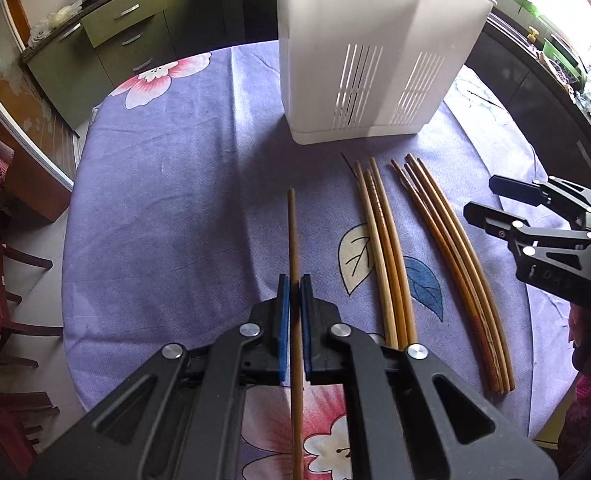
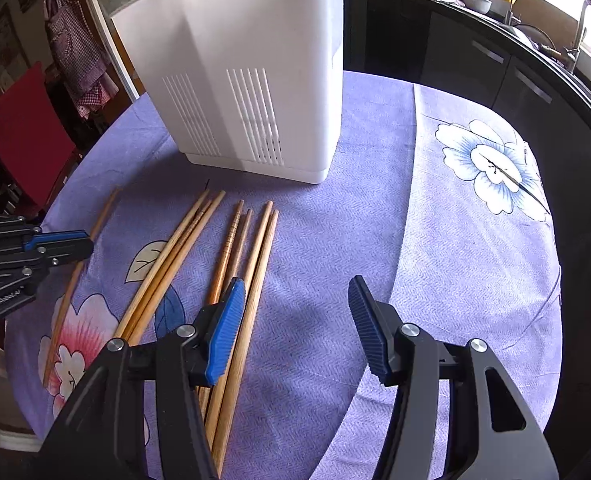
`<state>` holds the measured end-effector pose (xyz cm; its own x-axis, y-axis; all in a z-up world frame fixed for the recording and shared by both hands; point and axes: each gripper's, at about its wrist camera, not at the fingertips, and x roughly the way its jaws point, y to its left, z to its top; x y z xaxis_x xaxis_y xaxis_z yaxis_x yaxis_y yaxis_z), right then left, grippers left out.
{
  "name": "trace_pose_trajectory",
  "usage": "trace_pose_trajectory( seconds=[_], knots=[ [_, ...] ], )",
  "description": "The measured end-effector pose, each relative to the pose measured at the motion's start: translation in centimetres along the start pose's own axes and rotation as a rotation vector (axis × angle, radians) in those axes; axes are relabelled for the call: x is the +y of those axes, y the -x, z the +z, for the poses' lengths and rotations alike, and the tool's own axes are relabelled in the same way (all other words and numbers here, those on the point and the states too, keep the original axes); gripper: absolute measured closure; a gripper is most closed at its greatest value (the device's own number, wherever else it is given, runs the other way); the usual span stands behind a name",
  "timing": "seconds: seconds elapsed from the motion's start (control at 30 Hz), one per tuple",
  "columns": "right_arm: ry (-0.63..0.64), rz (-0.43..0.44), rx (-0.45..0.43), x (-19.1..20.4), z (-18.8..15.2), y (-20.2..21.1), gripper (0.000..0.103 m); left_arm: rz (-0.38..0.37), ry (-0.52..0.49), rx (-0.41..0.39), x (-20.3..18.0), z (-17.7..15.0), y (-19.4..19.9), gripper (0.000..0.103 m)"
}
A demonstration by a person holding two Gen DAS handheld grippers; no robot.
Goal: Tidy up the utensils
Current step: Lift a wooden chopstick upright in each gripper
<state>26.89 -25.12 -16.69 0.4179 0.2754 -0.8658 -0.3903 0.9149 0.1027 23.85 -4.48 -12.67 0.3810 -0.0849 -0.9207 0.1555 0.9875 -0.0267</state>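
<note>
My left gripper (image 1: 294,280) is shut on a single wooden chopstick (image 1: 293,232), which runs between its blue pads and points toward the white slotted utensil holder (image 1: 367,52). The same chopstick (image 2: 99,220) shows at the left in the right wrist view, with the left gripper (image 2: 85,242) on it. Two bundles of chopsticks lie on the cloth: a left bundle (image 1: 383,248) of three and a right bundle (image 1: 451,252) of several. My right gripper (image 2: 295,292) stands open with nothing between its fingers, its left pad (image 2: 225,332) over the right bundle (image 2: 251,276).
A round table carries a purple floral cloth (image 1: 175,200). The holder (image 2: 239,80) stands at the far middle. Dark kitchen cabinets (image 2: 475,64) curve behind the table, green drawers (image 1: 127,28) at the far left. Red chairs (image 2: 27,132) stand beside the table's left edge.
</note>
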Motion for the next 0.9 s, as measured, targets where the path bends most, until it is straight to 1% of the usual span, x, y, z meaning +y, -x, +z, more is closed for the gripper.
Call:
trace_pose_trajectory(
  seconds=[0.07, 0.23, 0.3, 0.33, 0.37, 0.47, 0.53, 0.6, 0.73, 0.77, 0.8, 0.83, 0.87, 0.9],
  knots=[
    [0.006, -0.006, 0.006, 0.3, 0.0, -0.4, 0.049, -0.006, 0.001, -0.008, 0.4, 0.0, 0.1, 0.098],
    [0.026, -0.033, 0.04, 0.4, 0.0, -1.2, 0.049, -0.018, 0.003, -0.017, -0.3, -0.8, 1.0, 0.098],
    [0.02, -0.072, 0.044, -0.1, -0.1, -0.9, 0.049, -0.02, 0.005, -0.019, -0.2, -1.1, 1.2, 0.098],
    [0.011, -0.103, 0.035, -0.5, -0.1, -0.5, 0.049, -0.022, 0.008, -0.02, -0.1, -1.2, 1.3, 0.098],
    [0.002, -0.116, 0.023, -0.8, 0.0, -0.1, 0.049, -0.024, 0.013, -0.022, 0.1, -1.1, 1.3, 0.098],
    [0.01, -0.087, 0.03, -0.4, 0.1, 0.2, 0.049, -0.03, 0.019, -0.027, 0.3, -1.2, 1.4, 0.098],
    [0.033, -0.093, 0.053, 0.5, 0.1, -0.3, 0.053, -0.032, 0.022, -0.028, 0.3, -1.3, 1.4, 0.098],
    [0.046, -0.093, 0.072, 1.3, 0.2, -1.0, 0.06, -0.035, 0.022, -0.031, 0.4, -1.4, 1.5, 0.098],
    [0.032, -0.084, 0.086, 1.8, 0.2, -1.9, 0.066, -0.042, 0.025, -0.038, 0.7, -1.5, 1.8, 0.098],
    [0.028, -0.072, 0.088, 1.7, 0.3, -2.0, 0.072, -0.043, 0.027, -0.04, 0.8, -1.5, 1.8, 0.098],
    [0.023, -0.057, 0.086, 1.8, 0.3, -2.0, 0.08, -0.045, 0.027, -0.041, 0.9, -1.5, 1.9, 0.098],
    [0.027, -0.061, 0.082, 1.9, 0.3, -2.0, 0.084, -0.048, 0.029, -0.044, 1.0, -1.5, 2.0, 0.098],
    [0.026, -0.054, 0.081, 1.9, 0.4, -2.1, 0.093, -0.051, 0.03, -0.046, 1.1, -1.5, 2.1, 0.098],
    [0.017, -0.044, 0.083, 1.9, 0.4, -2.0, 0.094, -0.055, 0.032, -0.049, 1.2, -1.5, 2.2, 0.098]
  ],
)
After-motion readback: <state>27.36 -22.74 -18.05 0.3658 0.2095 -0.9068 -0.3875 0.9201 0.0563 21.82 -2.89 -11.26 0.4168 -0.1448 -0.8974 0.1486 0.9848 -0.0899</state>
